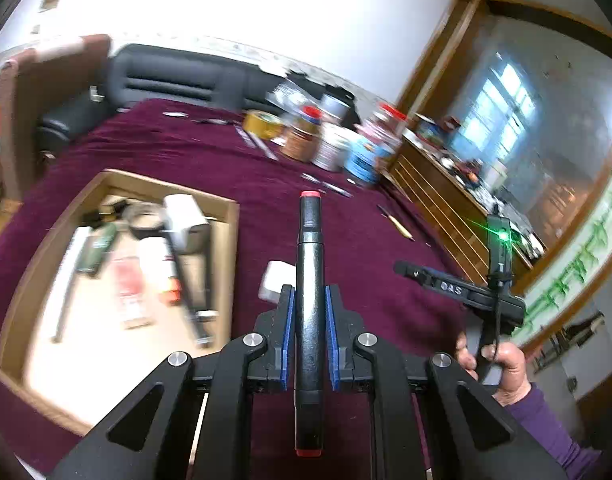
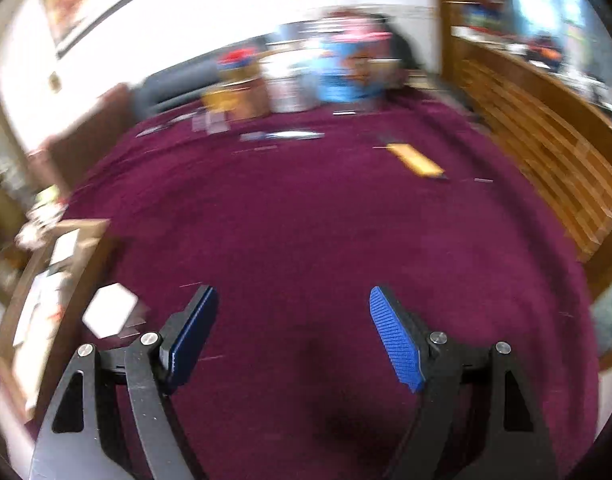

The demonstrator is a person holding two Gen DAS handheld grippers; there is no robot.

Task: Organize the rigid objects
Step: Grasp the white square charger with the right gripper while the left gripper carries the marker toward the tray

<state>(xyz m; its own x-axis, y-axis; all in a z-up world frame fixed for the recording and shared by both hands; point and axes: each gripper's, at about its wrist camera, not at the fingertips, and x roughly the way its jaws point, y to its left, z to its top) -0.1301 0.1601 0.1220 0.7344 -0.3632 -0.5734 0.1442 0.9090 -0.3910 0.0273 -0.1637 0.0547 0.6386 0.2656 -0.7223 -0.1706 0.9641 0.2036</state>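
My left gripper (image 1: 309, 300) is shut on a black marker with red ends (image 1: 310, 264), held lengthwise above the maroon tablecloth (image 1: 265, 184). To its left lies a shallow cardboard box (image 1: 225, 256) with several tools and packets inside. A small white block (image 1: 274, 280) rests on the cloth just right of the box. In the right wrist view my right gripper (image 2: 293, 320) stands open over bare cloth with nothing between its blue pads (image 2: 394, 340). The white block (image 2: 109, 310) shows at its lower left, and a yellow-handled tool (image 2: 416, 160) lies further off.
Jars, tins and tape rolls (image 1: 330, 136) crowd the far side of the table, with pens (image 1: 326, 186) and a yellow-handled tool (image 1: 398, 224) scattered before them. A wooden cabinet (image 1: 438, 200) runs along the right. A hand in a purple sleeve (image 1: 506, 364) holds the other gripper's handle.
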